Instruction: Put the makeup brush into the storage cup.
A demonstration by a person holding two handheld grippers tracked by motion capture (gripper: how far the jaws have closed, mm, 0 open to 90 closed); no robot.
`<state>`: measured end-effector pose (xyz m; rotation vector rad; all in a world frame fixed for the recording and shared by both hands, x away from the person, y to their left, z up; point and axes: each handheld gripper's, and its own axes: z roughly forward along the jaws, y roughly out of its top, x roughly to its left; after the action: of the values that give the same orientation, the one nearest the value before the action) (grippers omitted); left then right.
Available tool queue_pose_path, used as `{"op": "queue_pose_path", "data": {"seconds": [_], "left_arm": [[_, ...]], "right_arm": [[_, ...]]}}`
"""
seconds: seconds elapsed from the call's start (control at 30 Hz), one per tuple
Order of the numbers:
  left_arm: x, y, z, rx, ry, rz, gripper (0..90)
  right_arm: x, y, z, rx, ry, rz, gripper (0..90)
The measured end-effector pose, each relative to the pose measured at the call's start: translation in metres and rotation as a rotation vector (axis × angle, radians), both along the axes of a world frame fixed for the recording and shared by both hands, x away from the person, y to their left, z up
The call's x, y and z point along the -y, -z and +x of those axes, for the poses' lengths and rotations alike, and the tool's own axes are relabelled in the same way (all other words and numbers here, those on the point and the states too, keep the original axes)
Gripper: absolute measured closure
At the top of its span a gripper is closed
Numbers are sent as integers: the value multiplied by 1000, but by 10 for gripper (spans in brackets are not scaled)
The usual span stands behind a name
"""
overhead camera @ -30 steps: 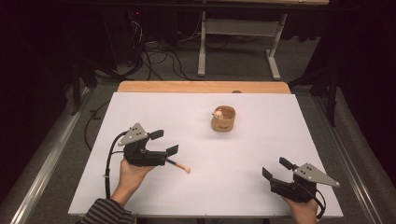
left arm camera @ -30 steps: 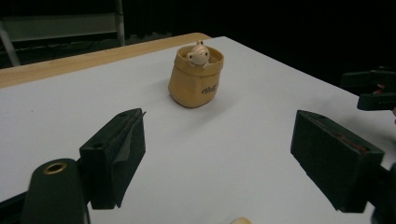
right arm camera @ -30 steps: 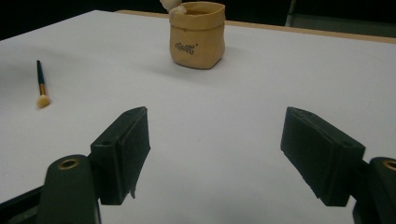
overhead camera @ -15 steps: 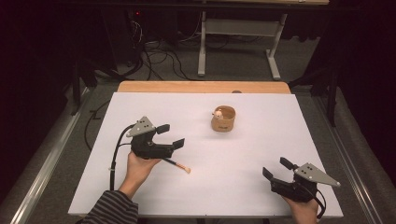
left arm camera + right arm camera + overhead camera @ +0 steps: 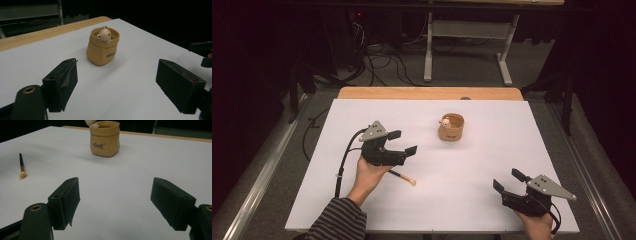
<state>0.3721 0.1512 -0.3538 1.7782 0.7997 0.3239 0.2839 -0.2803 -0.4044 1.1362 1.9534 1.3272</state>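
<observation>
A tan pouch-shaped cup (image 5: 451, 128) with a small bear figure on its rim stands on the white table (image 5: 492, 150), right of centre toward the back. A thin paintbrush (image 5: 405, 178) lies flat in front of it, its handle end under the person's left hand. My left gripper (image 5: 403, 142) hovers open just beyond the brush, pointing at the cup (image 5: 102, 47); nothing is between its jaws (image 5: 117, 75). My right gripper (image 5: 508, 180) sits open and empty at the front right. Its view shows the cup (image 5: 105, 138) ahead and the brush (image 5: 22, 167) to the left, beyond the right gripper (image 5: 115, 187).
A bare wooden strip (image 5: 427, 93) runs along the table's far edge. Beyond it stand a metal frame (image 5: 467, 35) and cables on the floor. The other gripper (image 5: 202, 53) shows at the right edge of the left gripper view.
My left gripper has moved forward and to the right, past the brush and toward the cup, still open. The right gripper has stayed put.
</observation>
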Motion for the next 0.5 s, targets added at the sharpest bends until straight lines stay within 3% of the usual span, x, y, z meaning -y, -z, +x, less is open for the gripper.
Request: {"op": "queue_pose_path", "data": {"seconds": [0.5], "left_arm": [[-7,-2,2,-46,4,40,179]], "right_arm": [[-1,1,1,-6,0,-6,251]]}}
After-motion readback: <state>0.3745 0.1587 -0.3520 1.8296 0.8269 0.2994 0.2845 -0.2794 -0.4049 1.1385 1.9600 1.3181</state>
